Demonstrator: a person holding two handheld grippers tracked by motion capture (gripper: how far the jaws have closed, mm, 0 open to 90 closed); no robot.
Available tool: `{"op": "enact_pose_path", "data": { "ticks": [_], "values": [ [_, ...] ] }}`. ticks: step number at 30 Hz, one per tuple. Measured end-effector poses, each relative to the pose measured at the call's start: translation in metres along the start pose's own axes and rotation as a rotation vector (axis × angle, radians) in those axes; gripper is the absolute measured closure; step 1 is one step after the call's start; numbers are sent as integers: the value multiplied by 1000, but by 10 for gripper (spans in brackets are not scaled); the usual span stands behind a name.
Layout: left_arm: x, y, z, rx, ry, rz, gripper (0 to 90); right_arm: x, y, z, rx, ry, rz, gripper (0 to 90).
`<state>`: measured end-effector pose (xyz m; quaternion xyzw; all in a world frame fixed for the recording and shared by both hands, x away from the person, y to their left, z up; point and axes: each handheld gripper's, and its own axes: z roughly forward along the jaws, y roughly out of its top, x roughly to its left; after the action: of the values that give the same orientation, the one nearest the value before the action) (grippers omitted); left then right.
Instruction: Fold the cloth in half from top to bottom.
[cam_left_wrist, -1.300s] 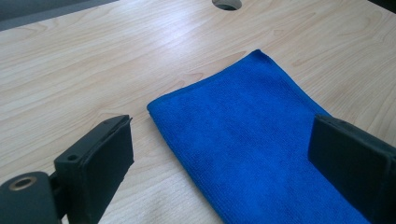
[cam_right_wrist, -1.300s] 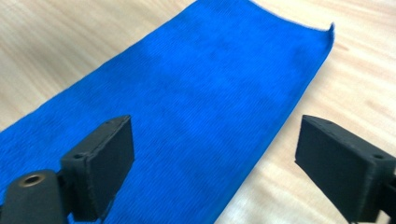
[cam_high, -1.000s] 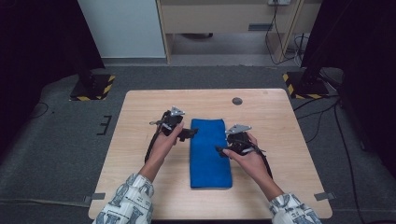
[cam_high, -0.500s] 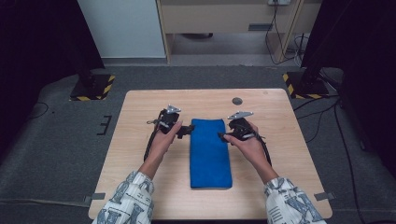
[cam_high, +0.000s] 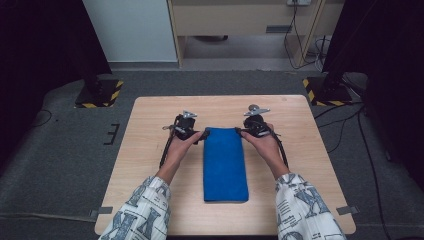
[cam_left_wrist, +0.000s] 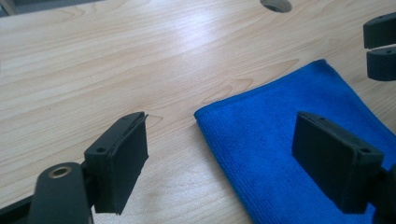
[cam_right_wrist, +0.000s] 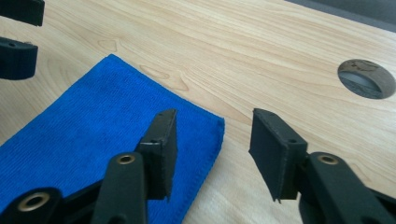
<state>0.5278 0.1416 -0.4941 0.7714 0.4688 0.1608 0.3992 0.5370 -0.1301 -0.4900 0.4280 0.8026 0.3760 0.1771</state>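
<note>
- Jaws of the left gripper (cam_left_wrist: 219, 154) stand apart and have just been closing a little — they straddle the near corner of the blue cloth (cam_left_wrist: 299, 140), pads not pressing.
- Right gripper (cam_right_wrist: 212, 151) jaws, closing too, are apart over the cloth's other far corner.
- The folded cloth lies flat mid-table (cam_high: 150, 150), lengthwise — grippers at its far end.

One folded blue cloth (cam_high: 225, 164) is counted on the table (cam_high: 150, 150). Two grippers are counted at its far corners: the left gripper (cam_high: 201, 135) and the right gripper (cam_high: 240, 131). One round hole (cam_right_wrist: 367, 78) is seen beyond the cloth.
</note>
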Motion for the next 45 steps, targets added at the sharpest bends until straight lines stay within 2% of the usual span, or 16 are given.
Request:
{"op": "enact_pose_path", "data": {
  "ticks": [3, 8, 13, 15, 20, 23, 28, 33, 36, 40, 42, 45],
  "values": [
    [1, 1, 2, 1, 7, -9, 223, 0, 4, 5, 13, -8, -12, 552],
    [-1, 0, 5, 17, 13, 5, 283, 0, 8, 10, 20, -2, 1, 571],
    [-1, -3, 11, 27, 13, -2, 297, -2, 7, 17, 25, -14, 30, 557],
    [-1, -4, 15, 33, 18, 1, 308, -3, 5, 21, 31, -3, 44, 544],
    [-2, -9, 26, 59, 40, 31, 350, 0, 4, 29, 53, 4, 38, 511],
    [-1, -13, 32, 75, 46, 32, 362, 2, 1, 34, 74, -3, 32, 511],
    [-1, -16, 39, 82, 49, 33, 368, 3, -2, 41, 94, 4, 36, 520],
    [0, -16, 40, 67, 53, 39, 389, 8, -6, 48, 120, 4, 31, 528],
    [-2, -16, 40, 69, 47, 45, 413, 8, -6, 49, 110, 2, 36, 540],
    [-7, -17, 39, 74, 27, 71, 532, 12, -7, 48, 111, -12, 21, 618],
    [-11, -17, 39, 72, 12, 70, 613, 15, -8, 47, 109, -6, 2, 685],
    [-13, -19, 39, 67, -20, 60, 697, 19, -9, 46, 106, 13, 6, 796]
  ]
}}
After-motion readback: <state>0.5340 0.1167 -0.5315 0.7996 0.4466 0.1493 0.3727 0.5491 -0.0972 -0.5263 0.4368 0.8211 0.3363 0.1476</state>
